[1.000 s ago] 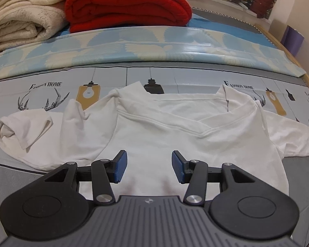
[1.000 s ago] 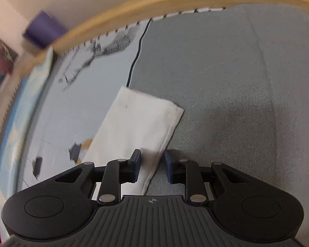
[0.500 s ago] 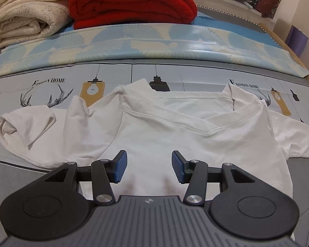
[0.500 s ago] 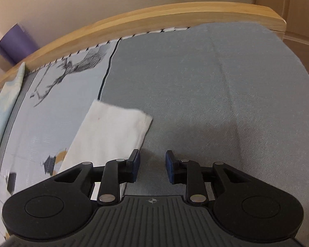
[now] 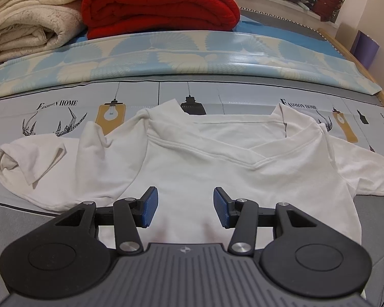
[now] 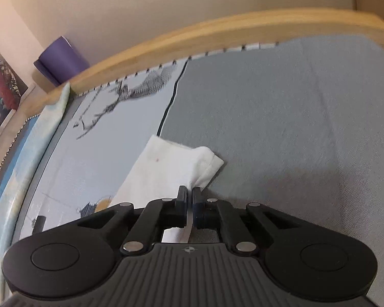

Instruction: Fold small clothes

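A white V-neck T-shirt (image 5: pixel 217 168) is lying spread face-up on the printed bedsheet (image 5: pixel 51 107), its left sleeve crumpled. The left gripper (image 5: pixel 184 203) is hovering over the shirt's chest, its blue pads (image 5: pixel 149 203) standing wide apart. The right gripper (image 6: pixel 189 197) is pinching the shirt's right sleeve (image 6: pixel 171 163) at its edge, jaws closed on the fabric.

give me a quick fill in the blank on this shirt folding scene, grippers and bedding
The right gripper is shut on the white shirt's ____.
The left gripper hovers ____ over the shirt.
The folded blanket behind the shirt is ____.
The shirt's neckline is ____-shaped.

Missing words: sleeve; open; red; V
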`<state>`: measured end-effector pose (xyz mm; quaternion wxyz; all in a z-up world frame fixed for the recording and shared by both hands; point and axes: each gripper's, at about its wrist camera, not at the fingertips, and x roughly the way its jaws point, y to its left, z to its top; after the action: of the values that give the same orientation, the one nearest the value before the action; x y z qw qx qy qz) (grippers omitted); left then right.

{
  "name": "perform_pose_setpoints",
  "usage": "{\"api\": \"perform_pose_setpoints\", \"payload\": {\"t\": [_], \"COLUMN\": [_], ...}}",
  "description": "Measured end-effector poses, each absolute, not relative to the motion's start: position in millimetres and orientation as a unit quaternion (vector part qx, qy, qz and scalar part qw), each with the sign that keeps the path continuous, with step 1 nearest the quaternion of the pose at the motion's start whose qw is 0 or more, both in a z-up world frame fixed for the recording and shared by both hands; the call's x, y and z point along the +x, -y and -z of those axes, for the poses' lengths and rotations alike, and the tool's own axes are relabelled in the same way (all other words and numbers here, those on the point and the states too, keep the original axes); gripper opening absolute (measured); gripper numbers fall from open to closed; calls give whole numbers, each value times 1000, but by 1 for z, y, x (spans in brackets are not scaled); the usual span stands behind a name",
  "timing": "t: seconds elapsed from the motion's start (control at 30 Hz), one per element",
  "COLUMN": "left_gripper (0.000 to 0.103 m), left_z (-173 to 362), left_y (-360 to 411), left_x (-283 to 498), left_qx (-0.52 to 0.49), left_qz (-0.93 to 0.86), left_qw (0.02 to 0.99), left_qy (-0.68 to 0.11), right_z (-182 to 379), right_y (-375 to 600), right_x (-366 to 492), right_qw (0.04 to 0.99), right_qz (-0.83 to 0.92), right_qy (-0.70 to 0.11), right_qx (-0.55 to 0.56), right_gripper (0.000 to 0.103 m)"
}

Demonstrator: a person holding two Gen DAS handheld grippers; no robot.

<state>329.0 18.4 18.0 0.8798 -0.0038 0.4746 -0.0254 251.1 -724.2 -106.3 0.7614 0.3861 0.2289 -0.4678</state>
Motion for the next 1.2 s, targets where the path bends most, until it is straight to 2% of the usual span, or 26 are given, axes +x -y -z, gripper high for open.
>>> {"api": "perform_pose_setpoints", "payload": {"t": [0.3, 0.37, 0.43, 0.47, 0.67, 0.77, 0.97, 1.2], "left_gripper": [54, 54, 54, 54, 54, 54, 54, 54], "left_z": [-19, -20, -20, -20, -18, -18, -2, 34], "left_y": [-22, -25, -30, -34, -61, -72, -89, -119], "left_x": [328, 326, 323, 321, 299, 279, 225, 164], "left_qx": [0, 0, -1, -3, -27, -34, -12, -21], "left_qz": [23, 24, 22, 18, 1, 7, 27, 46], "left_qw": [879, 879, 878, 877, 869, 867, 853, 814], "left_qy": [-477, -477, -478, -480, -494, -497, -521, -578], "right_z": [107, 106, 100, 96, 49, 25, -7, 11], "right_y": [731, 729, 722, 720, 685, 651, 554, 449], "right_x": [233, 233, 227, 225, 212, 210, 200, 162], "right_qw": [702, 699, 692, 693, 757, 811, 895, 866], "right_qz": [562, 568, 579, 579, 491, 408, 205, 8], "right_qy": [-236, -243, -242, -238, -226, -245, -346, -482], "right_qx": [369, 362, 357, 358, 366, 339, 193, 137], "right_gripper": [5, 12, 35, 38, 40, 39, 39, 41]}}
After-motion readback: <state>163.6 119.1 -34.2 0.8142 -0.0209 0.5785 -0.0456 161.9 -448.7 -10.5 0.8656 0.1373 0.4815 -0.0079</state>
